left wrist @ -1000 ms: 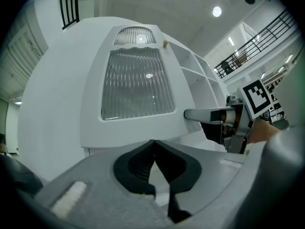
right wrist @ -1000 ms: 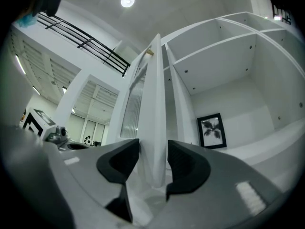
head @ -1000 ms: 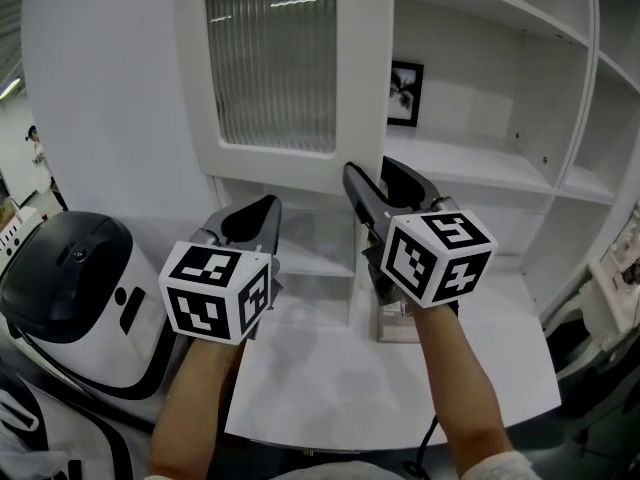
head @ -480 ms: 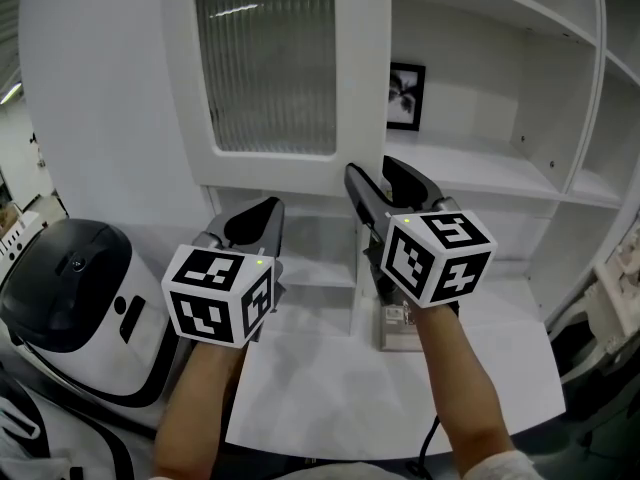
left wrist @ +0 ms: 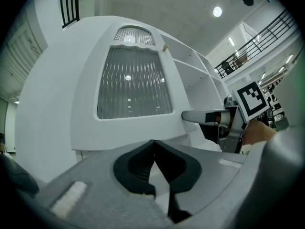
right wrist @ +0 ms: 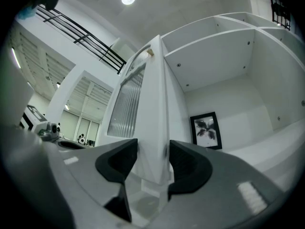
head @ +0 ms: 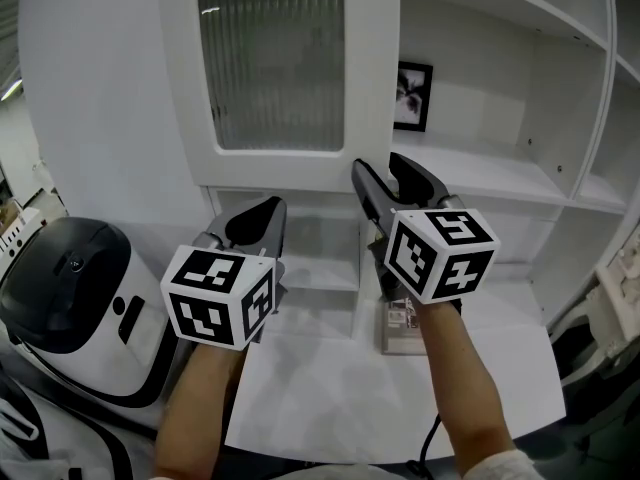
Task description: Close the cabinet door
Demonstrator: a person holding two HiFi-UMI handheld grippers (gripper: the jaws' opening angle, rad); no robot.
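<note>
The white cabinet door, with its ribbed glass pane, stands ajar in front of the open shelves. My right gripper straddles the door's free edge, one jaw on each face. Its jaws have just been opening and now stand a little off the door, open, with the edge still between them. My left gripper hovers lower left of the door, shut with nothing held. In the left gripper view, the right gripper's fingers show at the door's lower right corner.
A framed black-and-white picture hangs inside the cabinet on a shelf's back wall. A white-and-black appliance sits at the left of the white counter. A small clear box lies on the counter under my right wrist.
The door's free edge and my right gripper have shifted slightly to the right, and the door now faces me more squarely. The left gripper has stayed put.
</note>
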